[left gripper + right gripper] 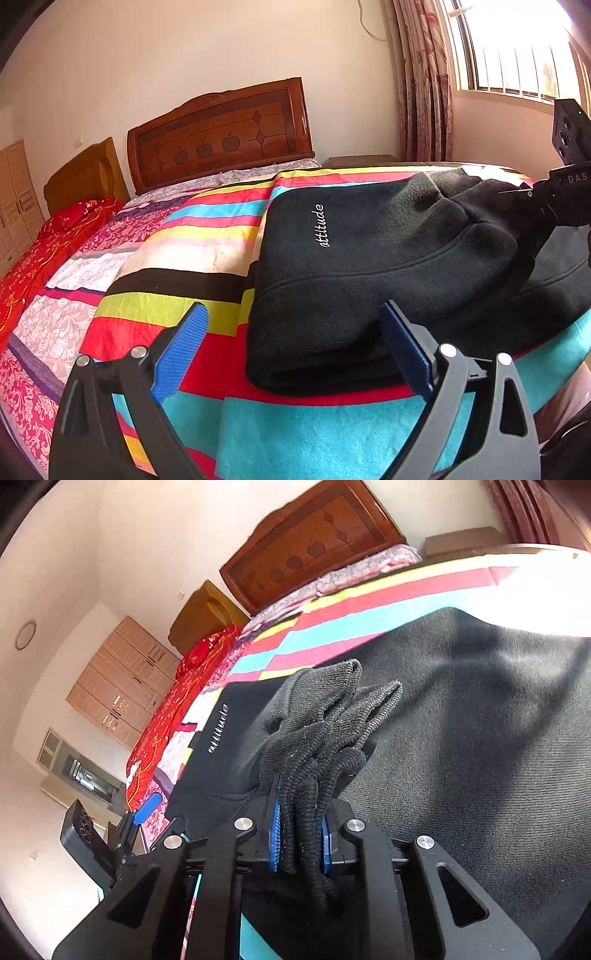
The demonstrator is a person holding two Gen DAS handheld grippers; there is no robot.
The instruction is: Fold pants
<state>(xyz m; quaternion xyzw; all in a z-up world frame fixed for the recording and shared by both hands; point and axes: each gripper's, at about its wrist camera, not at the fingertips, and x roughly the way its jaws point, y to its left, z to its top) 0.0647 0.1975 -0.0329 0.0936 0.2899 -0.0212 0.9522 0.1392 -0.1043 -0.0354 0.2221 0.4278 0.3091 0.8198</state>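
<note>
Your one pair of black fleece pants (369,258) lies folded on the striped quilt (177,229) of the bed, white lettering up; your left gripper (295,347) hovers at its near edge with both blue fingers (184,347) spread wide, gripping nothing; your right gripper (301,834) has its two fingers pressed onto the bunched ribbed cuffs (325,723) of the pants, pinching them; two wooden headboards (221,133) stand against the wall, one red cover (40,251) beside the quilt; one curtain (424,74) hangs by the one window (517,48).
</note>
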